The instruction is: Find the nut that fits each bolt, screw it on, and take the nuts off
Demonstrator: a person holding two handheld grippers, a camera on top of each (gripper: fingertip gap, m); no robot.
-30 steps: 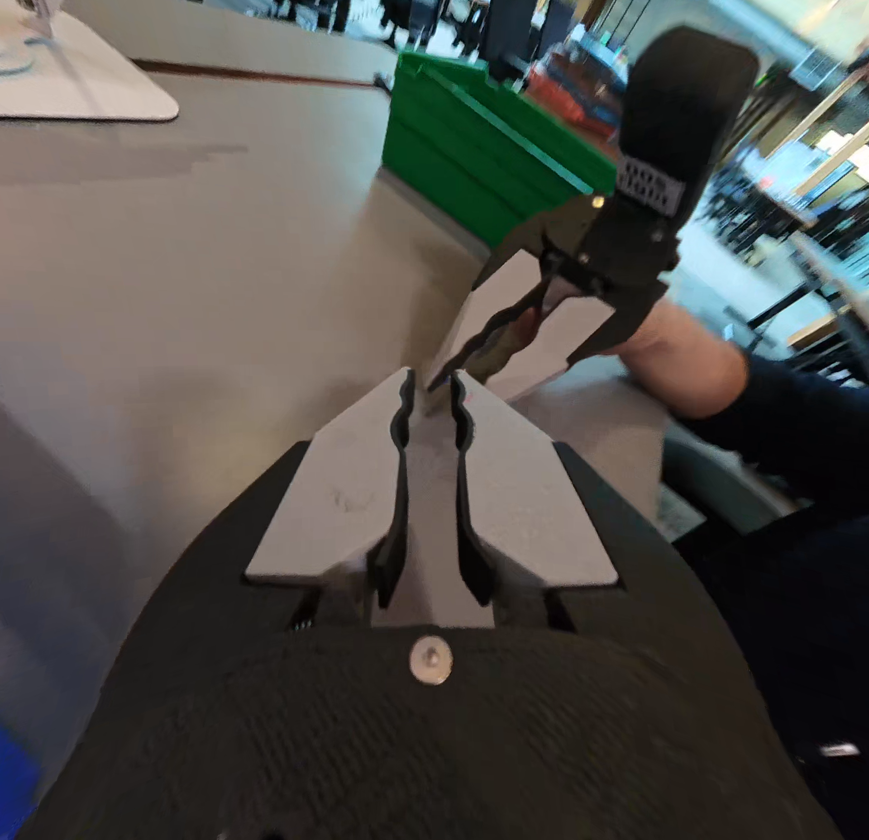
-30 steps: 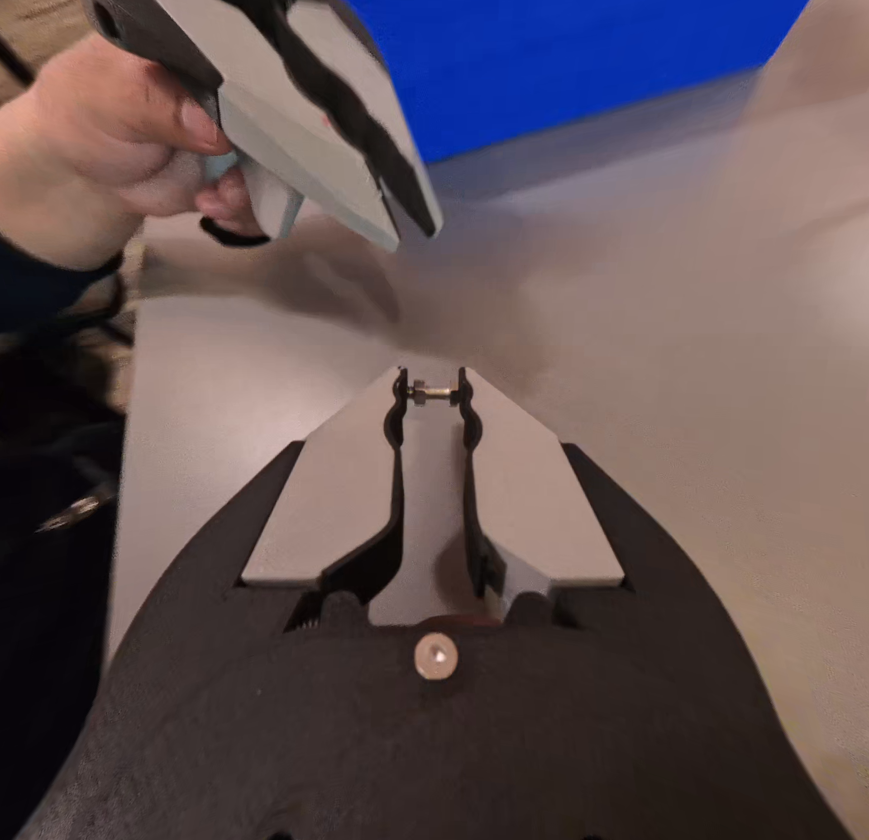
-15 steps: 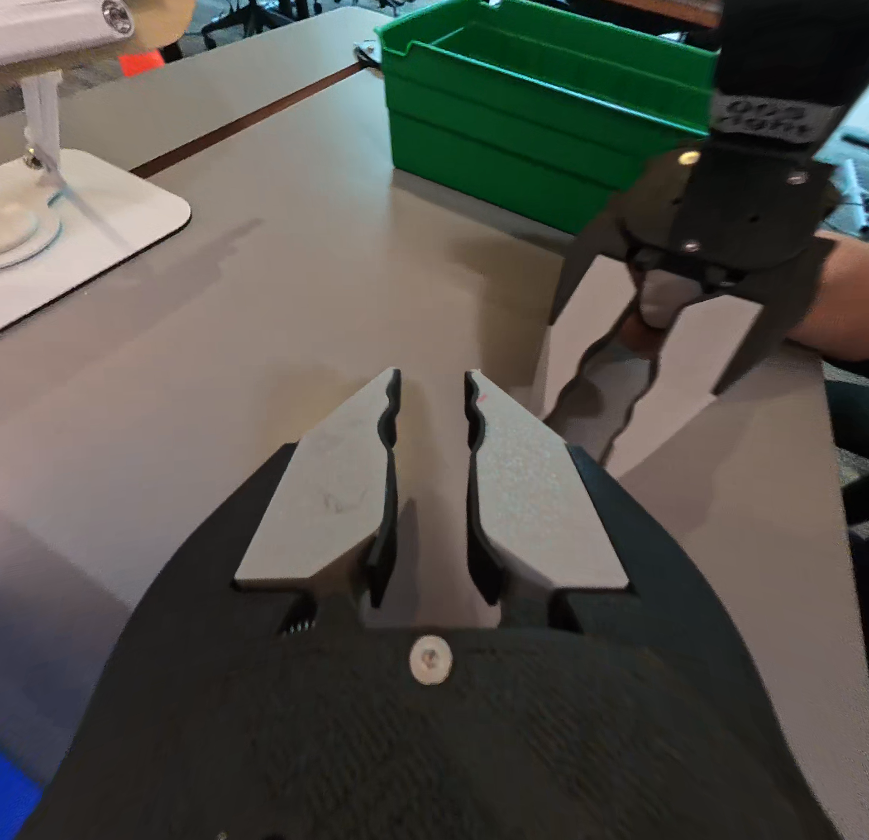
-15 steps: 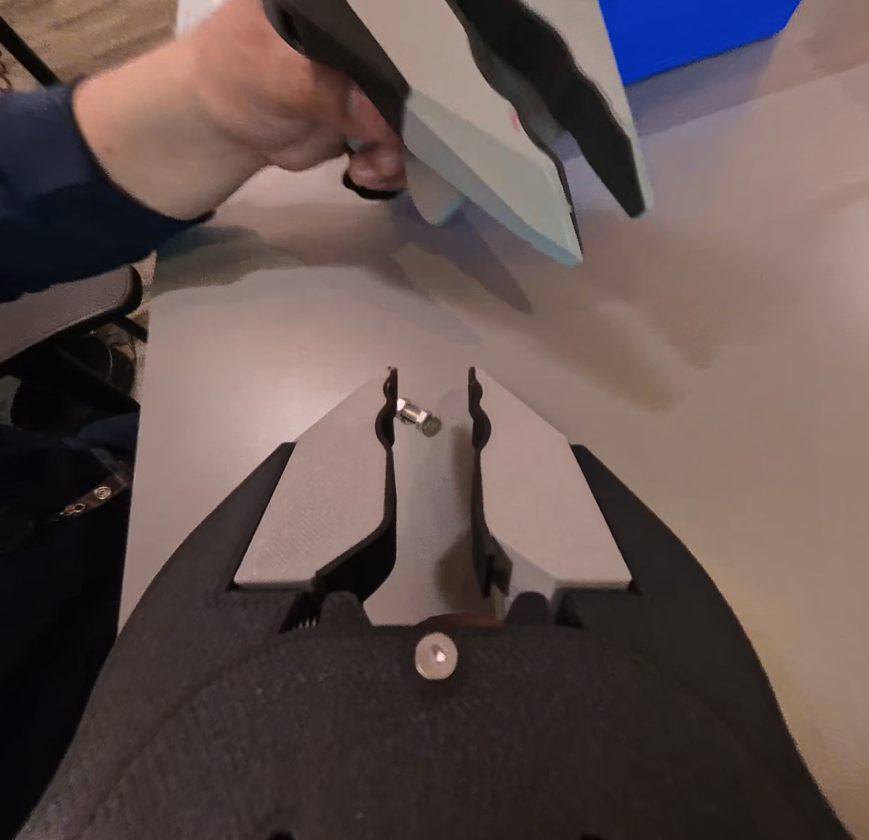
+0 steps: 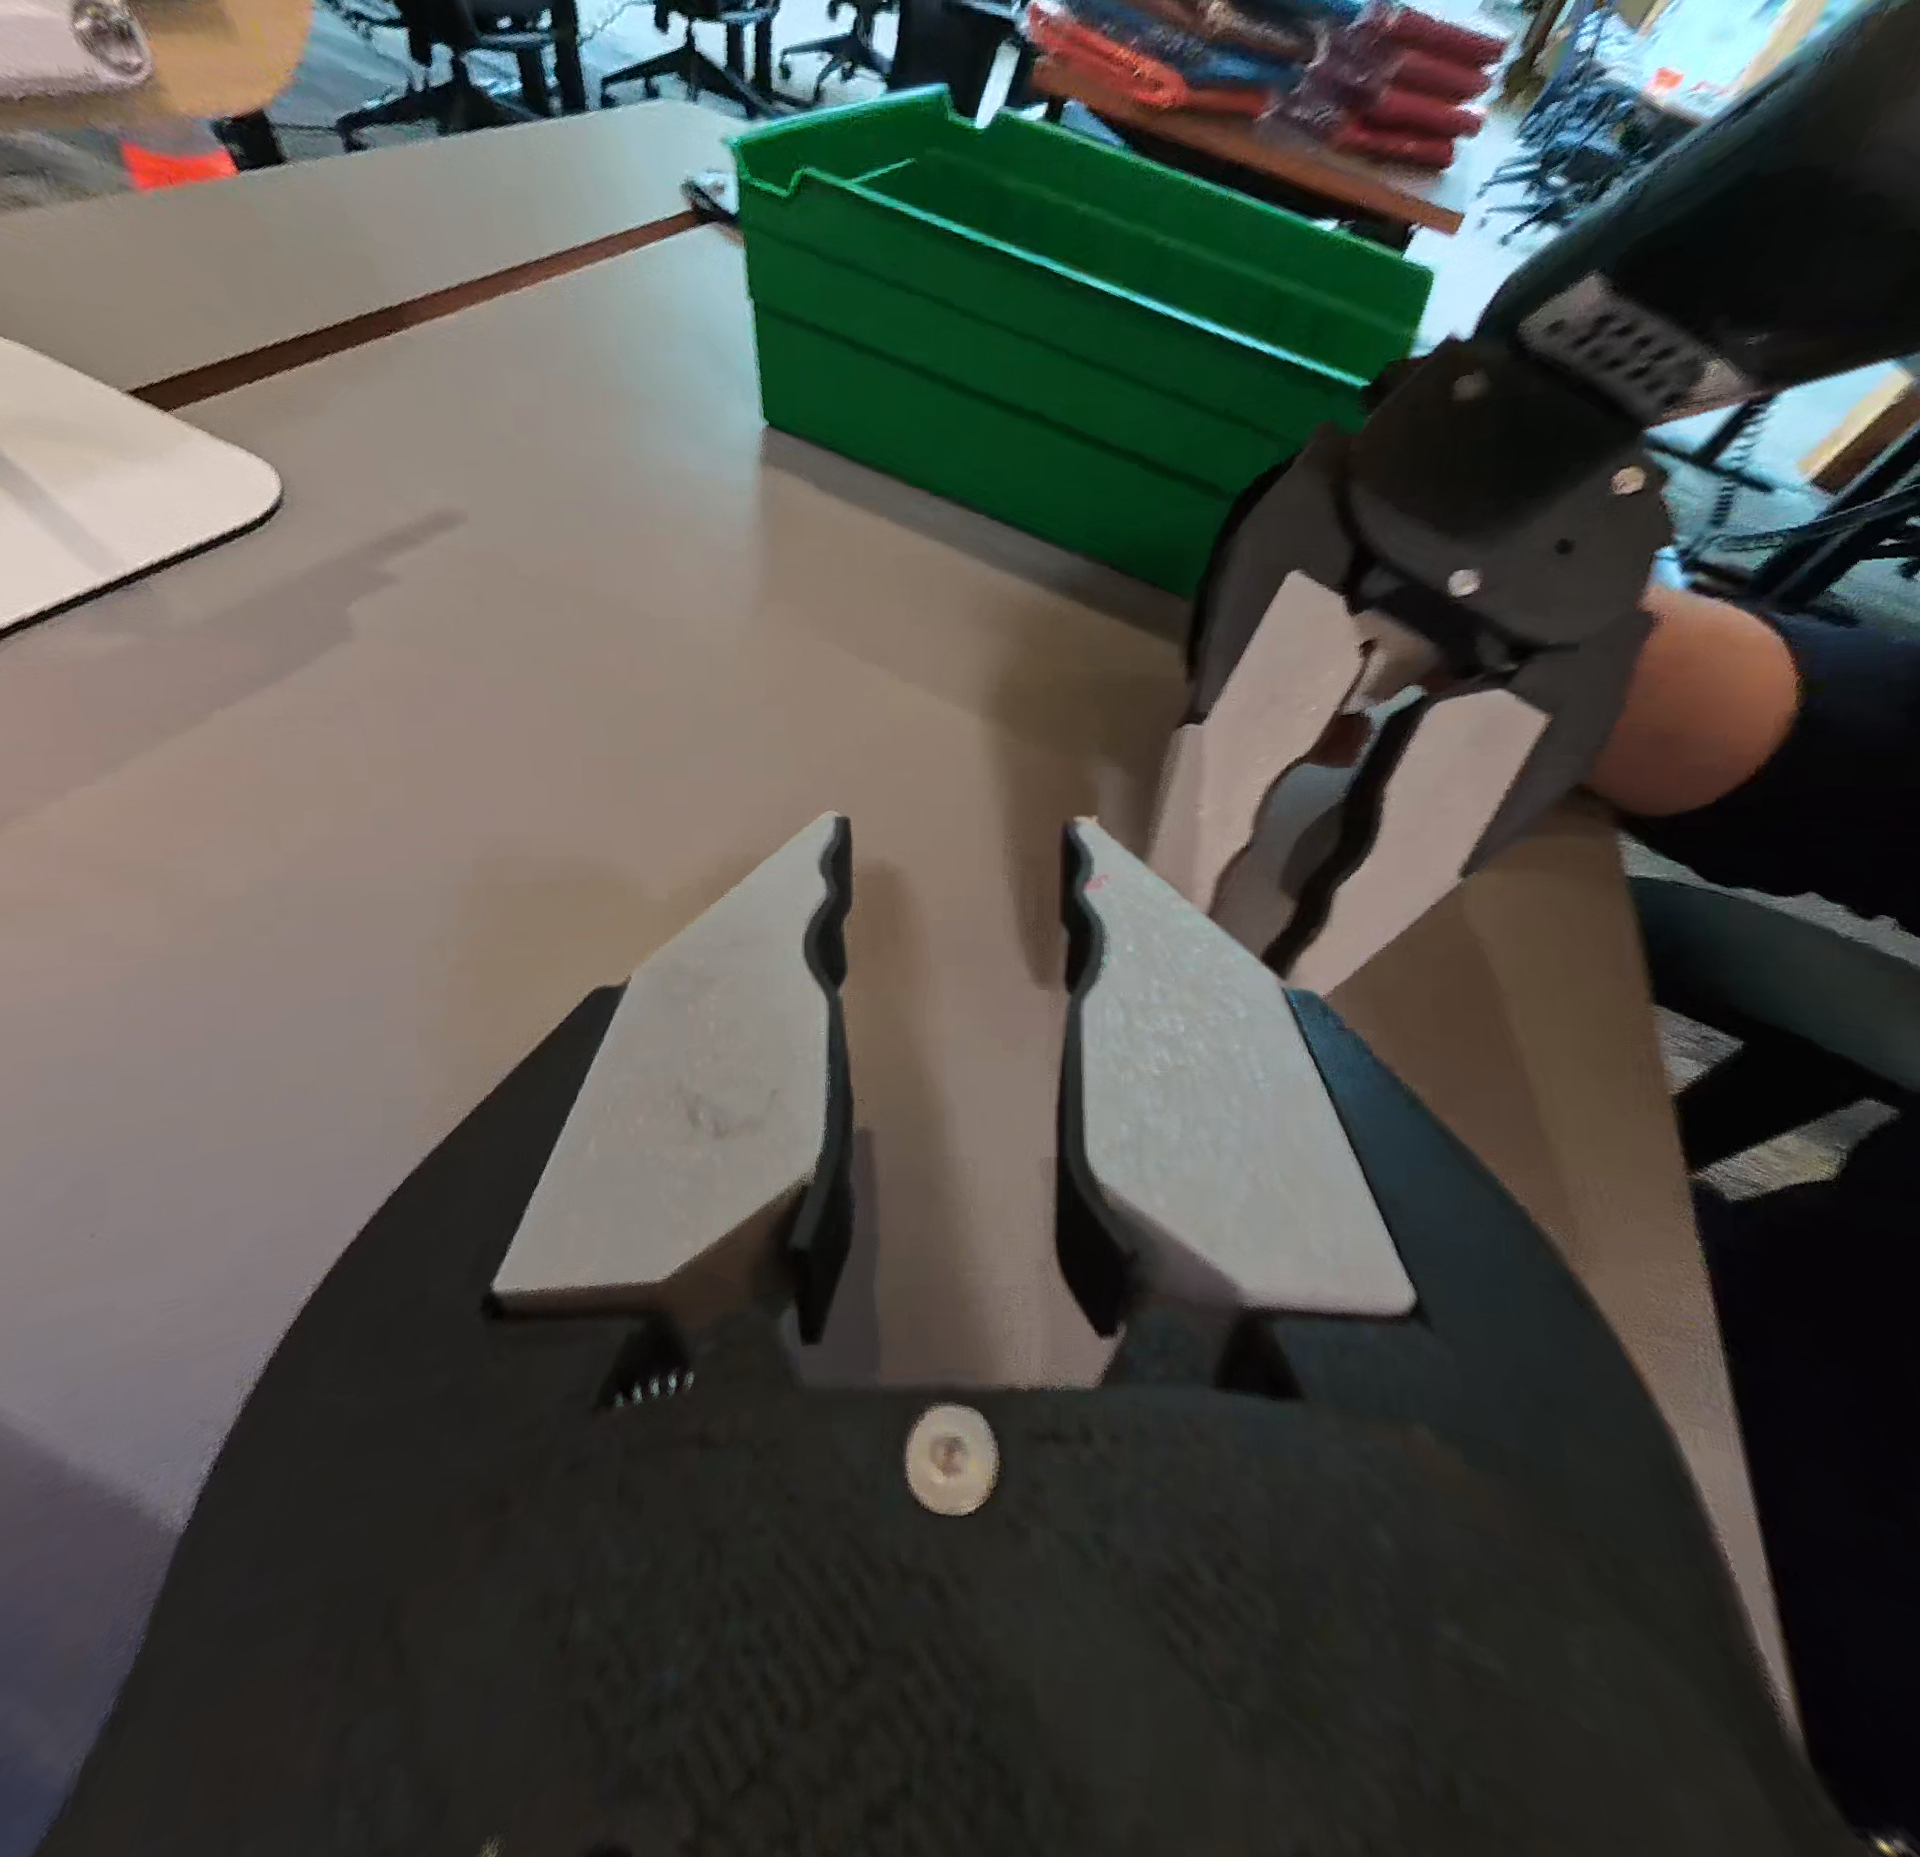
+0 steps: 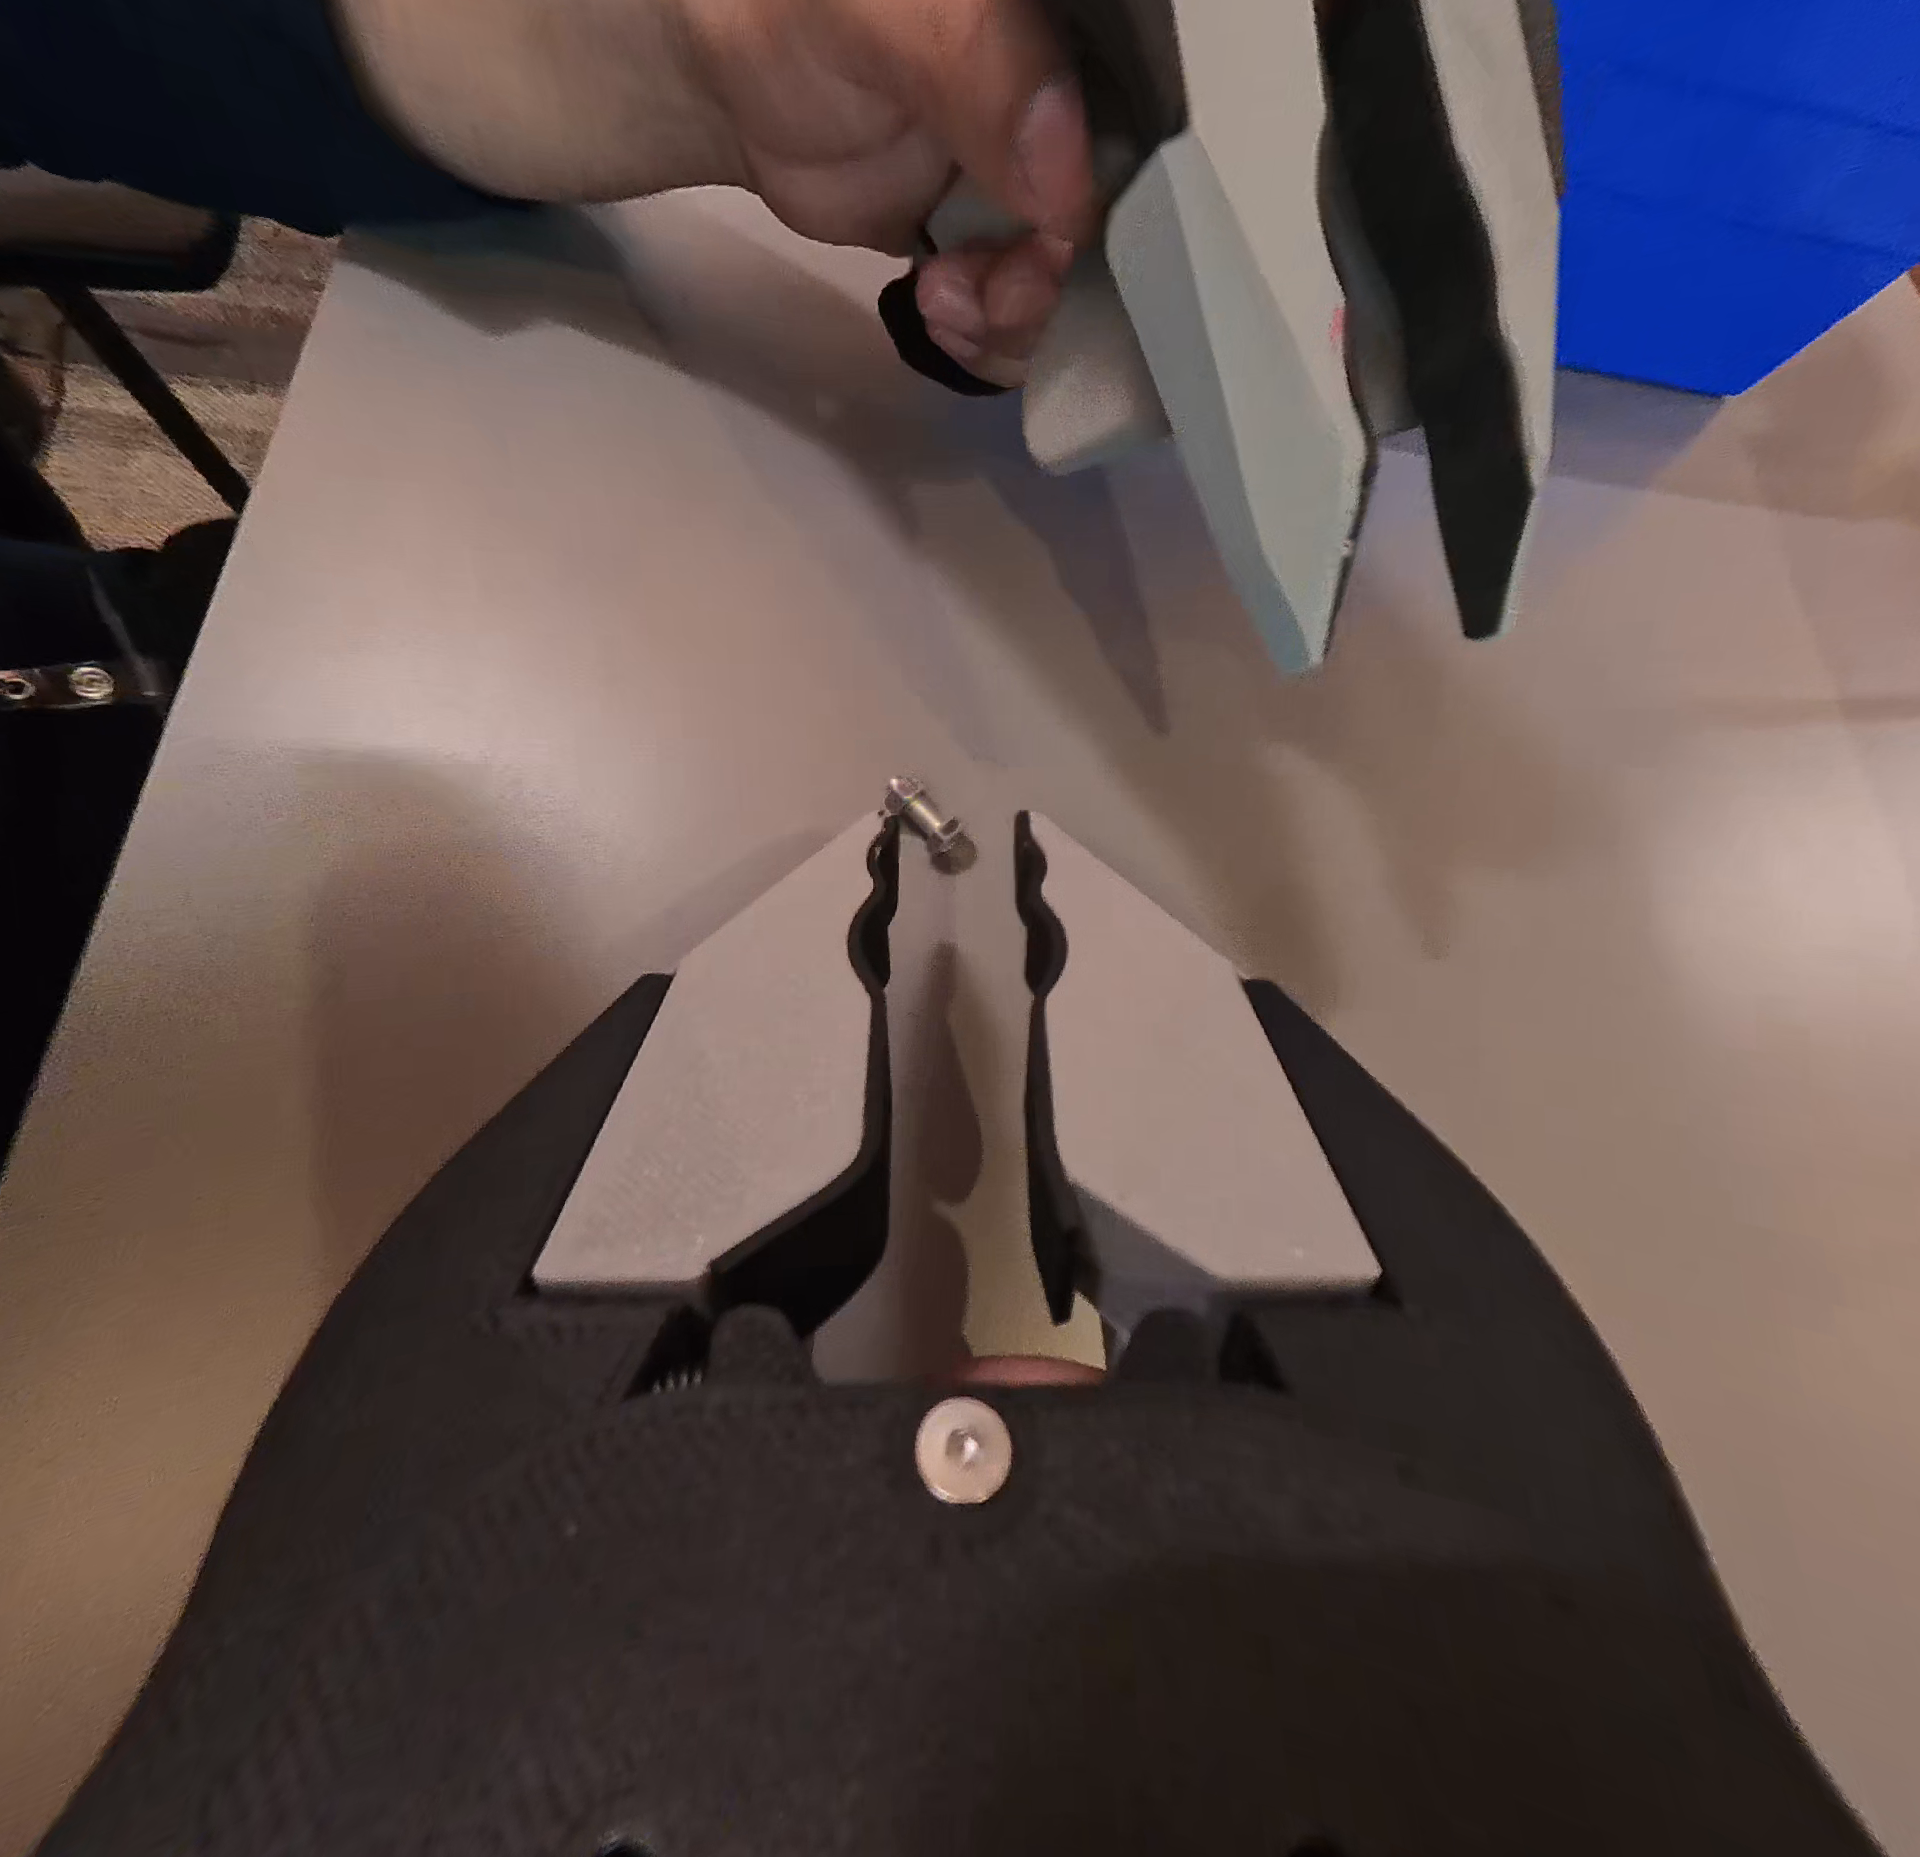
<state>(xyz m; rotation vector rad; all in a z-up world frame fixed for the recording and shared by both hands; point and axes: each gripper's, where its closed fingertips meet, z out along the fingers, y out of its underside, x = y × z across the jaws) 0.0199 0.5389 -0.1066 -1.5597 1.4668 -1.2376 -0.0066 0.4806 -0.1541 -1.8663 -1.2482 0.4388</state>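
Observation:
A small silver bolt with a nut on it (image 6: 928,833) lies loose on the grey table (image 6: 520,612), right at the tip of my right gripper's left finger. My right gripper (image 6: 951,822) is open and holds nothing. It also shows in the left wrist view (image 5: 1262,903), pointing down at the table on the right. My left gripper (image 5: 956,841) is open and empty above the table. In the right wrist view it (image 6: 1403,612) hangs at the upper right, held by a hand (image 6: 831,114), apart from the bolt.
A green bin (image 5: 1039,353) stands at the back of the table in the left wrist view. A white flat base (image 5: 104,488) lies at the far left. A blue bin (image 6: 1714,145) stands at the upper right of the right wrist view. The table edge (image 6: 239,581) runs along the left. From my left tips it is roughly 30 centimeters to the white flat base (image 5: 104,488); from my right, 35 centimeters.
My right gripper has opened and let go of the bolt, which now lies on the table by its left fingertip. My left gripper has opened wider and swung away towards the blue bin.

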